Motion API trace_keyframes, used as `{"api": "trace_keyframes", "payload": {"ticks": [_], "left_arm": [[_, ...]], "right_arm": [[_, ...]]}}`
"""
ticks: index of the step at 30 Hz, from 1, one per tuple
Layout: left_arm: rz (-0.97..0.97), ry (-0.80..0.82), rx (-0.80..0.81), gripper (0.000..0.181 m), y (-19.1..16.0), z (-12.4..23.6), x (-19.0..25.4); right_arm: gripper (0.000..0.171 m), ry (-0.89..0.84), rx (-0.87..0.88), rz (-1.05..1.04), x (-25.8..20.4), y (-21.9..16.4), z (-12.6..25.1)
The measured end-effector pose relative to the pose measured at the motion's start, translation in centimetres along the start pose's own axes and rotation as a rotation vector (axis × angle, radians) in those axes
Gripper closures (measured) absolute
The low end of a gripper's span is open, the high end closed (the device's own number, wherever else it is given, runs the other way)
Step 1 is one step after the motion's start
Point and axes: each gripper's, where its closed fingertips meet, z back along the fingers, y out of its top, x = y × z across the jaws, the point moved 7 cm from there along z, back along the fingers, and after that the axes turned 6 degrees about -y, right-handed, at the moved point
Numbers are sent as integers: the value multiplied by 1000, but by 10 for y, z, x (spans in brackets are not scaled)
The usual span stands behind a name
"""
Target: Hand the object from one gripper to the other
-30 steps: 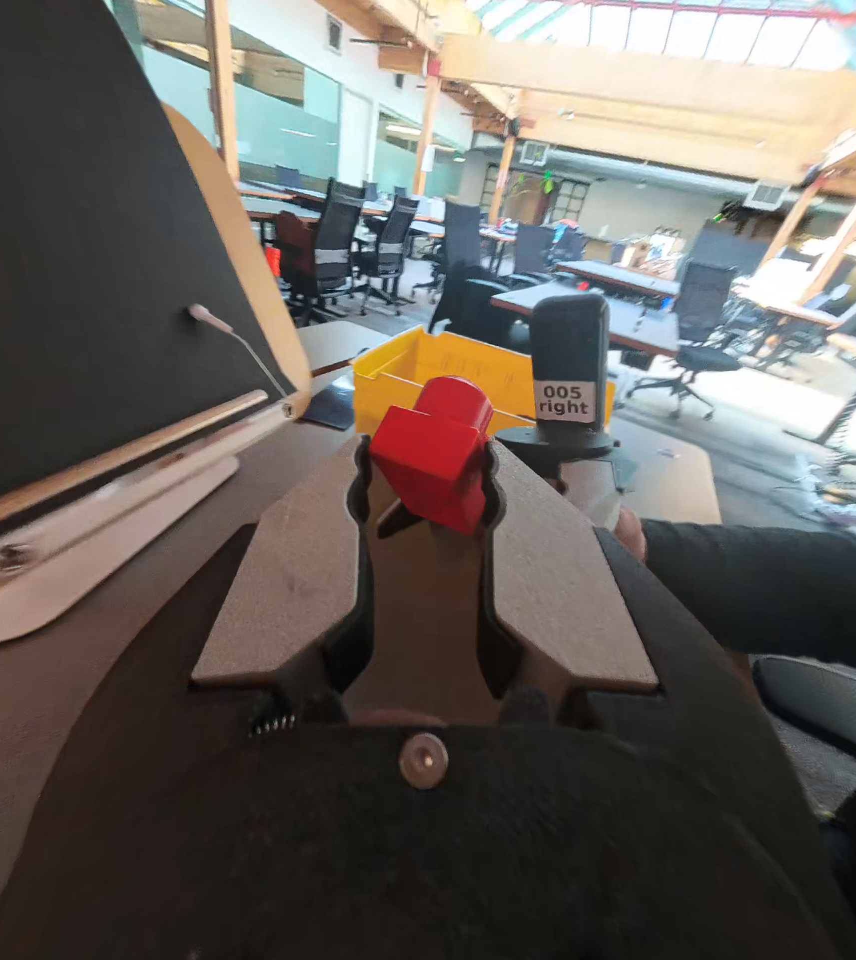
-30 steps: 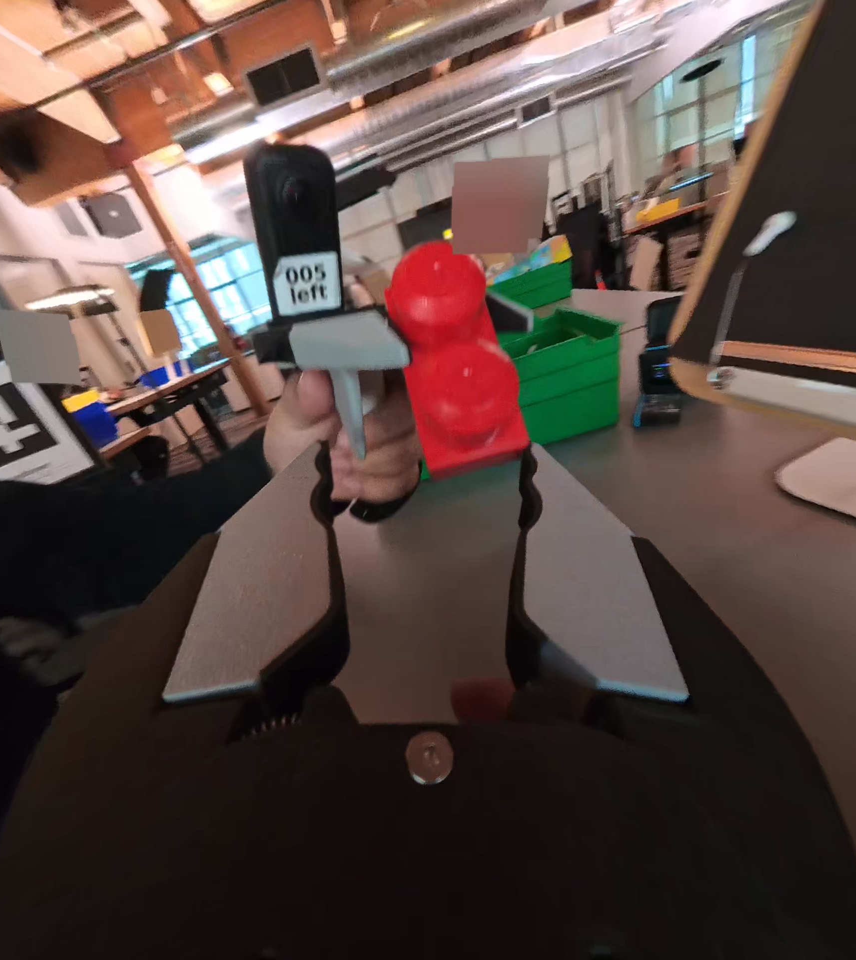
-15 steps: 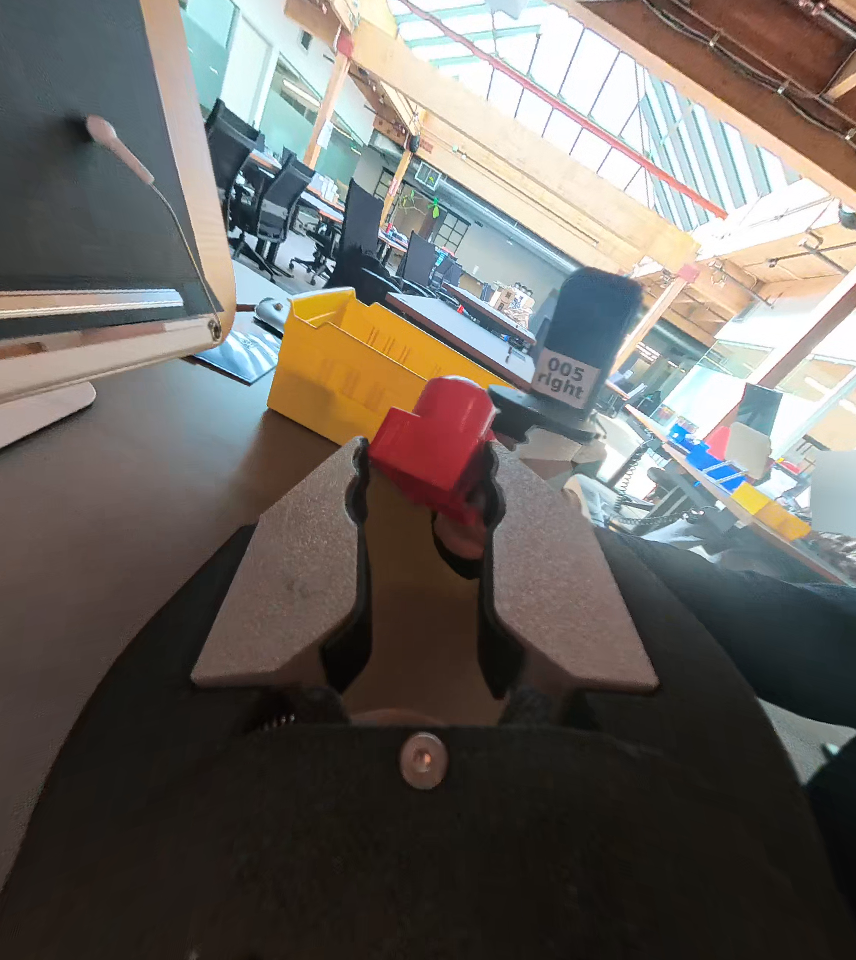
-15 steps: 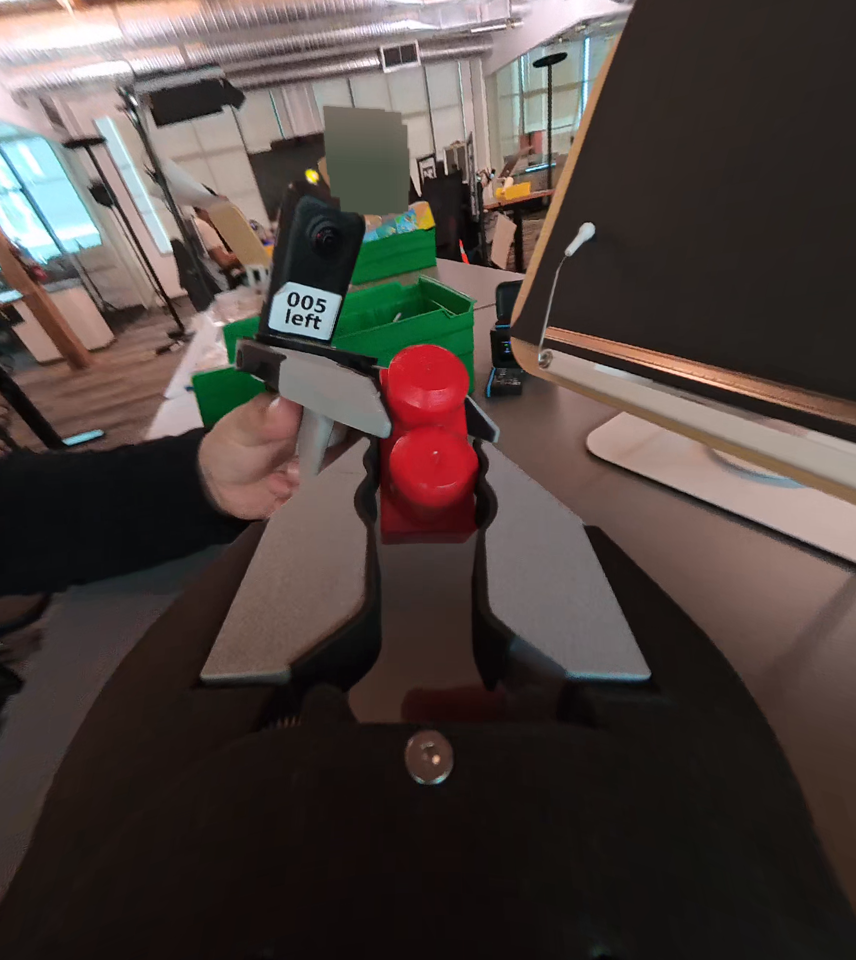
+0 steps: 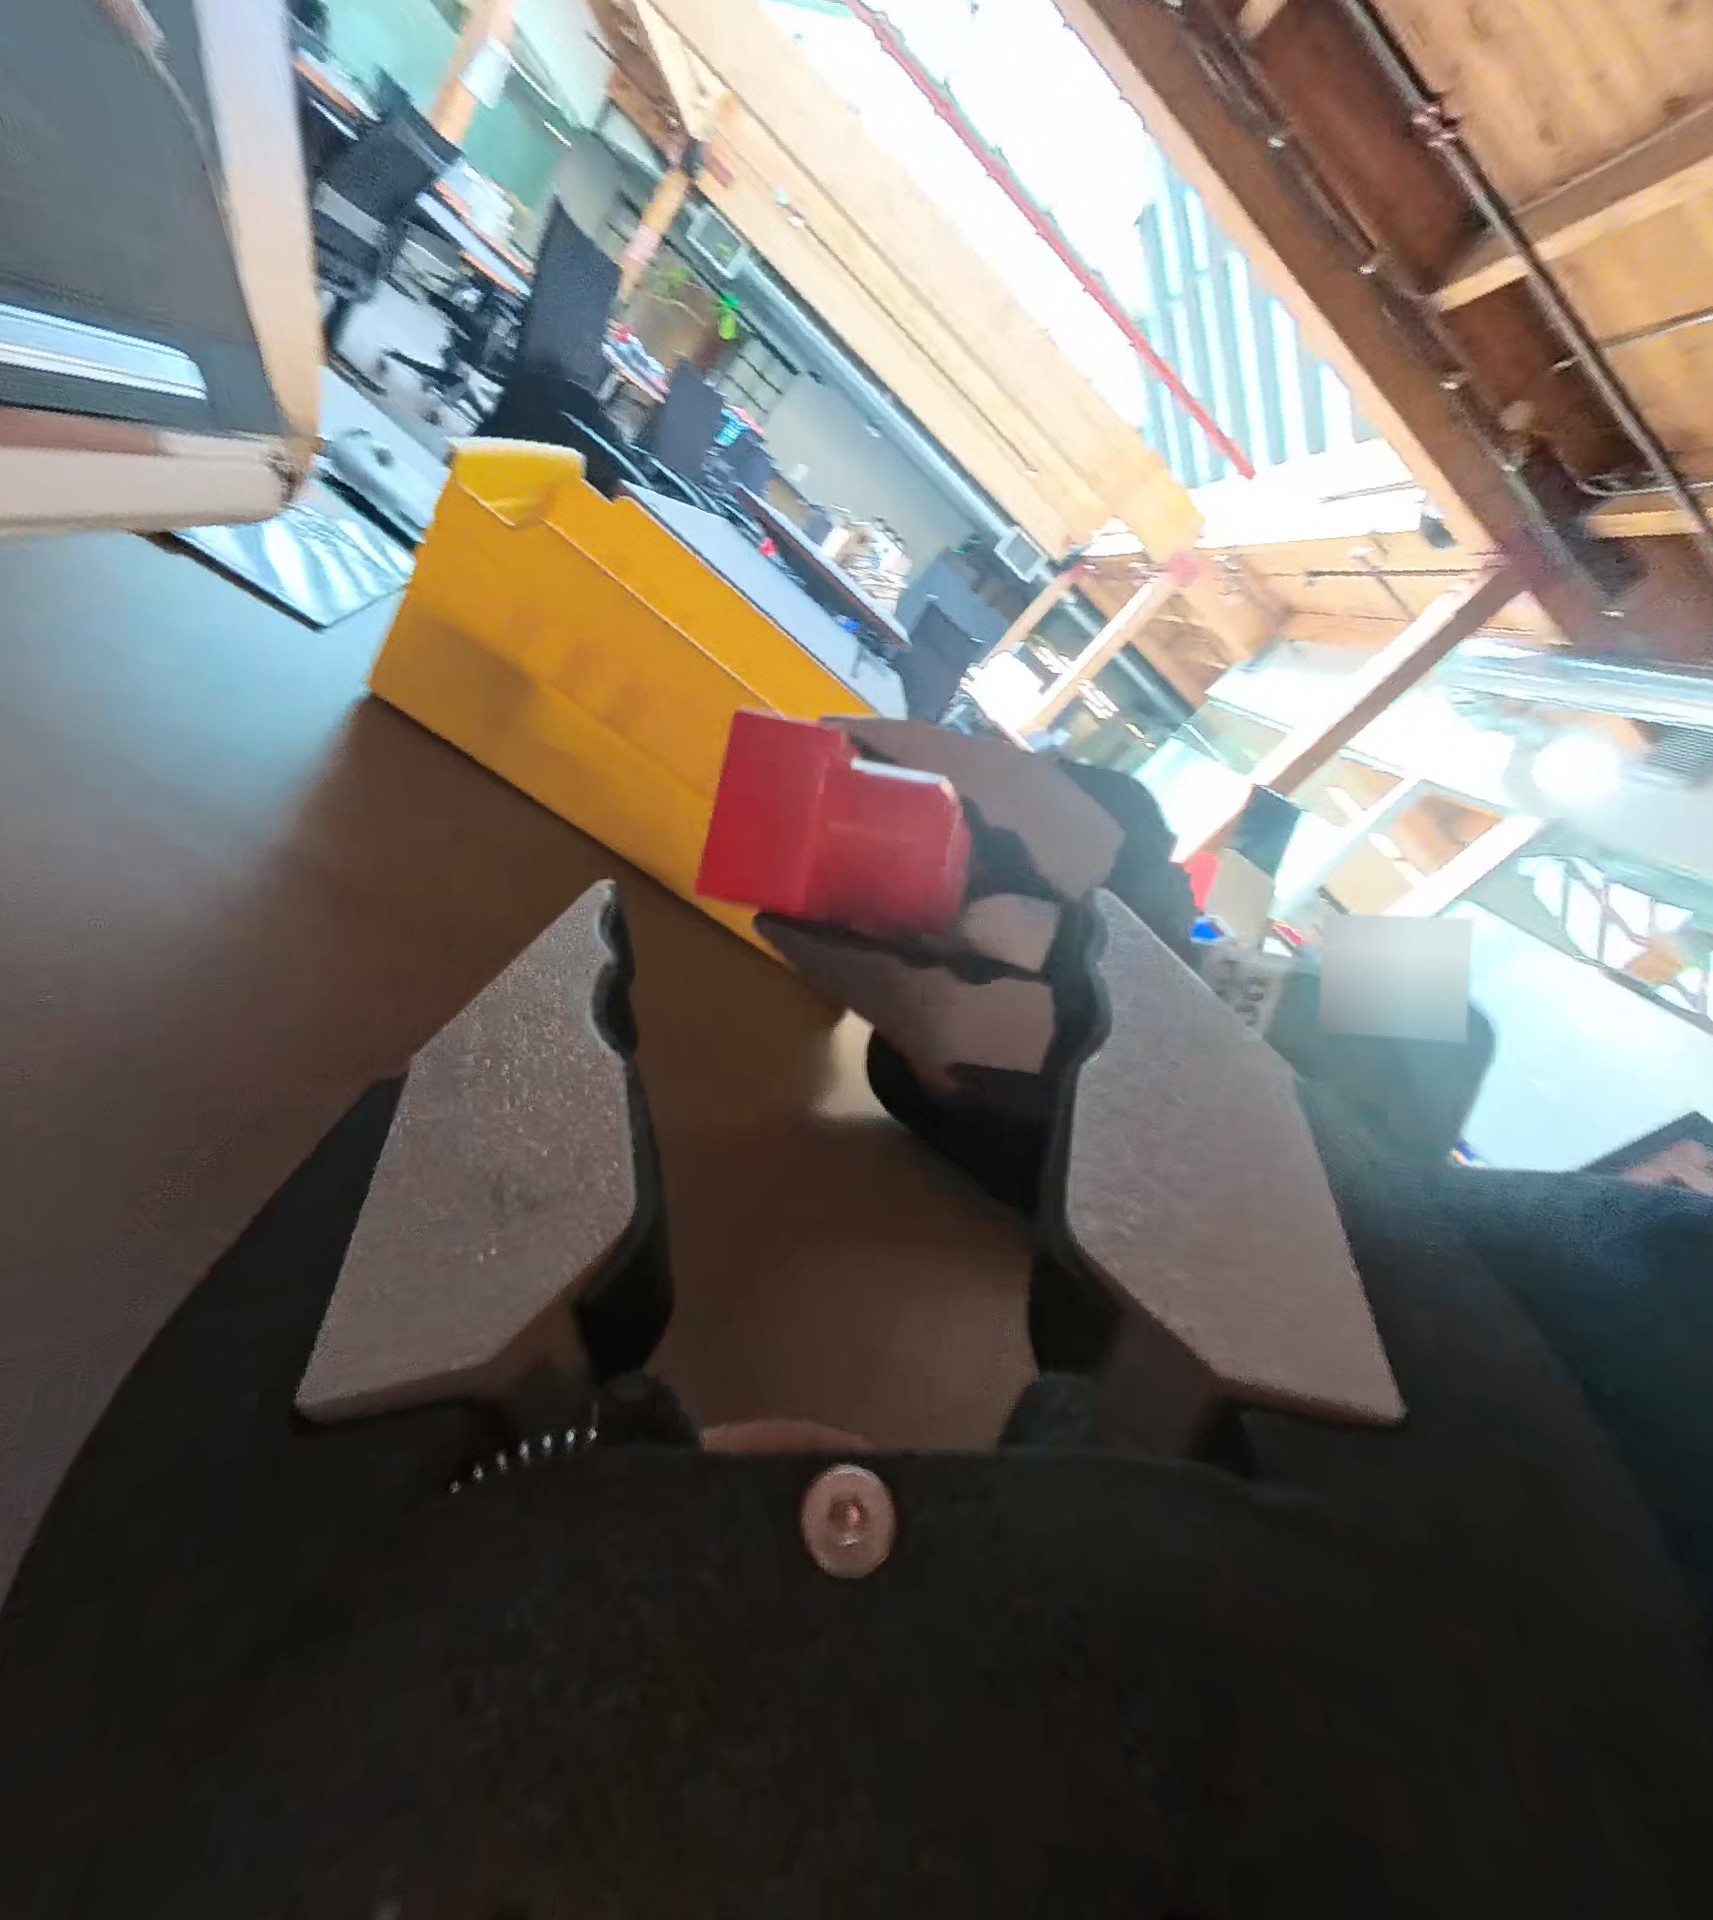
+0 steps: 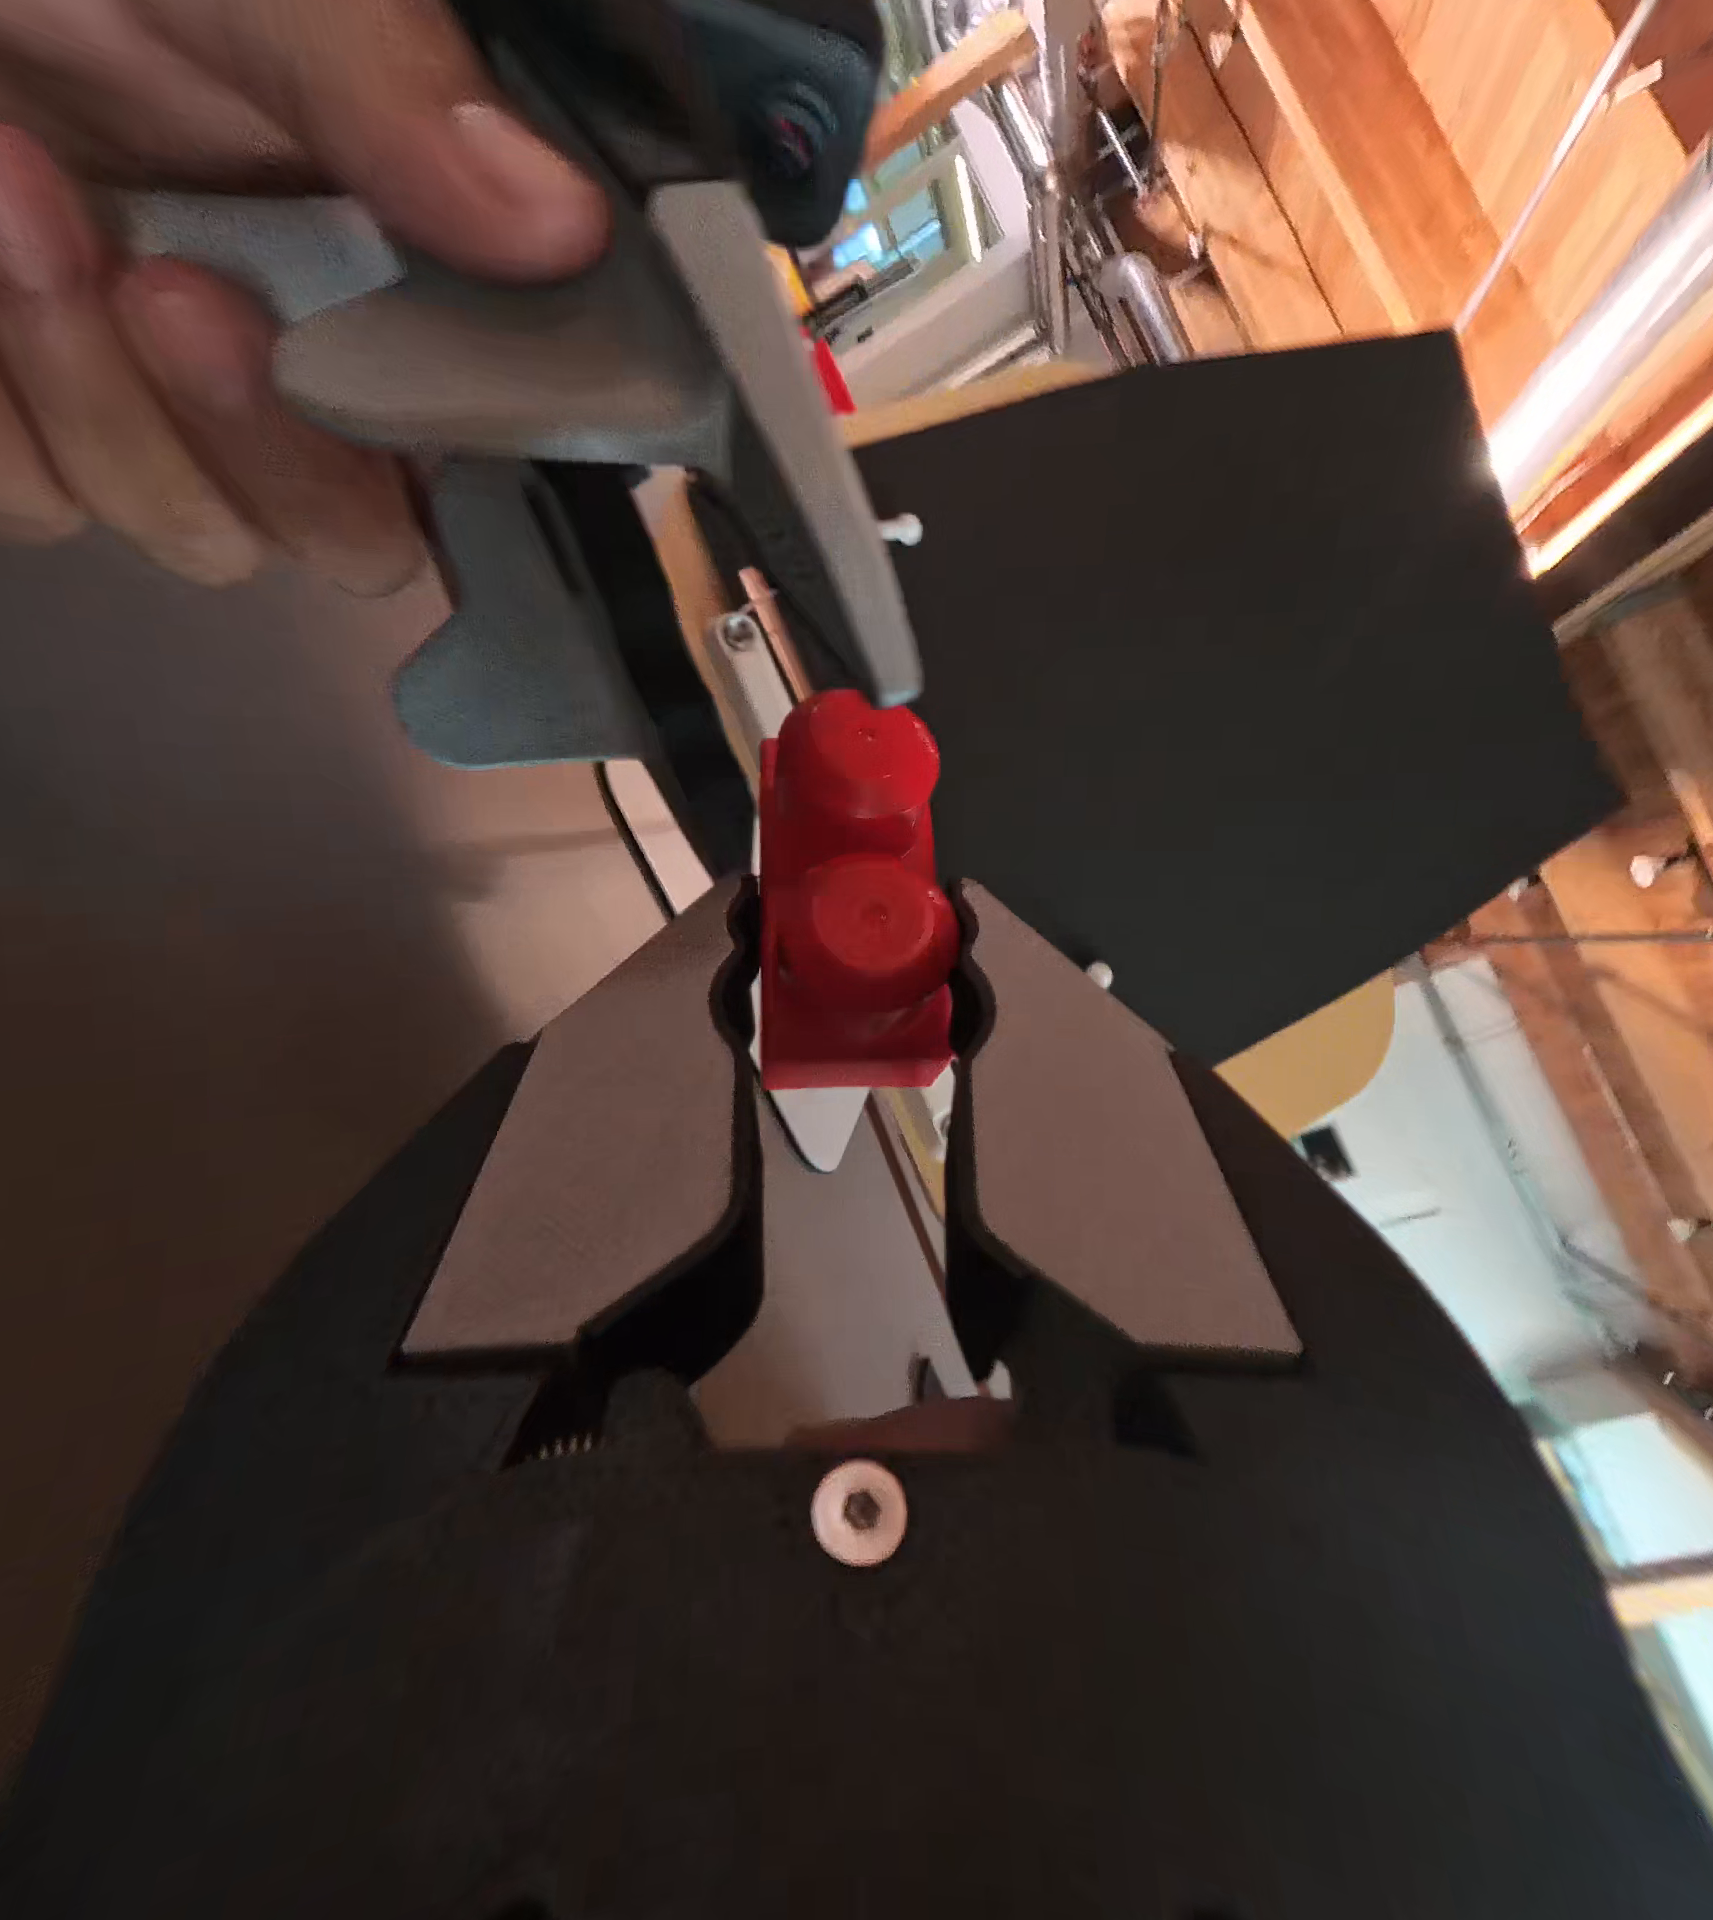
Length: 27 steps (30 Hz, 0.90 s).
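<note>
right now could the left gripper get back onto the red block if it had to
Probably yes. The left gripper is open with nothing between its jaws, and the red block sits just beyond its tips. But the right gripper is clamped on the block's lower half, leaving only the far end free.

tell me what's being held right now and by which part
The right tongs are shut on the red two-stud block, pinching its sides at the lower stud. The left tongs are open and hold nothing.

A dark brown table (image 5: 156, 883) fills the left side. A yellow bin (image 5: 561, 686) sits on it at about eleven o'clock. Behind it lies a flat shiny thing (image 5: 296, 551), maybe a stand's foot.
</note>
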Motion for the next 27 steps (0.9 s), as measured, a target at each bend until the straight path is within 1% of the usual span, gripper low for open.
{"api": "trace_keyframes", "payload": {"ticks": [1, 2, 3, 4, 6, 8, 10, 12, 14, 15, 16, 17, 19, 20, 22, 27], "left_arm": [[3, -14, -4, 99, -1, -1, 1], [-9, -21, -9, 109, -1, -1, 3], [-38, -28, -17, 128, -2, -1, 5], [-77, -25, -27, 135, -2, 0, 7], [-151, 12, -76, 136, -2, 0, 10], [-286, 100, -148, 136, -5, -2, 10], [-416, 180, -209, 136, -7, -3, 11], [-596, 291, -274, 136, -8, -3, 14], [-777, 345, -316, 136, -8, -4, 22], [-856, 336, -325, 136, -9, -4, 29], [-924, 301, -319, 136, -10, -4, 36], [-985, 257, -309, 137, -12, -3, 44], [-1059, 186, -303, 136, -14, 2, 54], [-1062, 156, -307, 137, -15, 4, 57], [-1043, 120, -313, 138, -16, 8, 58], [-1014, 83, -333, 138, -19, 14, 51]], "right_arm": [[138, 10, 21, 22, -3, 2, 1], [138, 16, 46, 33, -6, 5, 2], [138, 17, 67, 34, -7, 8, 3], [139, 14, 76, 29, -7, 9, 4], [139, 36, 69, 3, -7, 7, 3], [138, 102, 39, -77, -10, 1, 1], [131, 182, 11, -171, -12, -4, 0], [123, 288, 32, -302, -13, -6, 0], [121, 400, 59, -444, -10, -8, 2], [120, 447, 67, -504, -9, -10, 3], [119, 488, 83, -559, -7, -12, 4], [116, 538, 112, -615, -6, -11, 6], [115, 634, 166, -697, -4, -9, 9], [115, 653, 194, -715, -3, -6, 11], [126, 656, 245, -709, 0, 0, 15], [128, 624, 245, -645, 2, 2, 17]]}}
